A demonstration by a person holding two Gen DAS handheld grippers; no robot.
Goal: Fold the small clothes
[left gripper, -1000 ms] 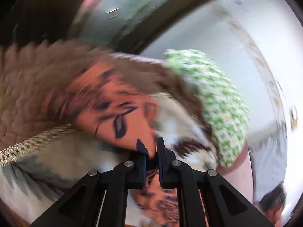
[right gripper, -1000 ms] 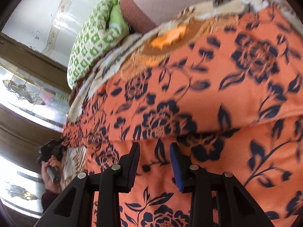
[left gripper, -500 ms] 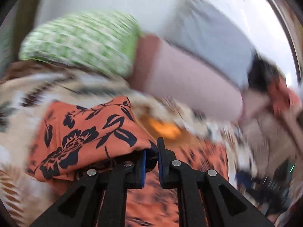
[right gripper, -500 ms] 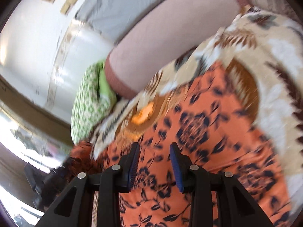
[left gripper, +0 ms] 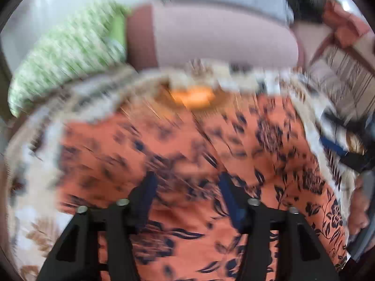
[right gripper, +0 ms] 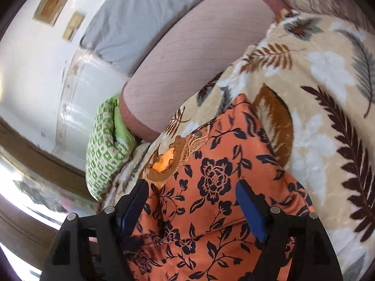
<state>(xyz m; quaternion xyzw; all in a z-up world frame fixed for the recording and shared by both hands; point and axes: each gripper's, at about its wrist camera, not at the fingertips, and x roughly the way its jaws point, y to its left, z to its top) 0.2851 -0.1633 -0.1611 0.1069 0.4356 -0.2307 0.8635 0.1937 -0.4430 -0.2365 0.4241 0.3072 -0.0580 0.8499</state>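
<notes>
An orange garment with dark blue flowers lies spread on a leaf-patterned blanket. The left wrist view is blurred by motion. My left gripper is open just above the garment, with nothing between its fingers. My right gripper is open wide over the same garment, near its far end, and holds nothing. In the left wrist view the other gripper shows at the right edge of the cloth.
A pink pillow and a green patterned pillow lie at the head of the bed, with a grey-blue pillow behind. A white wall and a dark wooden frame stand to the left. A wooden chair stands at right.
My left gripper carried a fold of the garment across, then opened and let it go. My right gripper opened wider and swung back over the flat cloth.
</notes>
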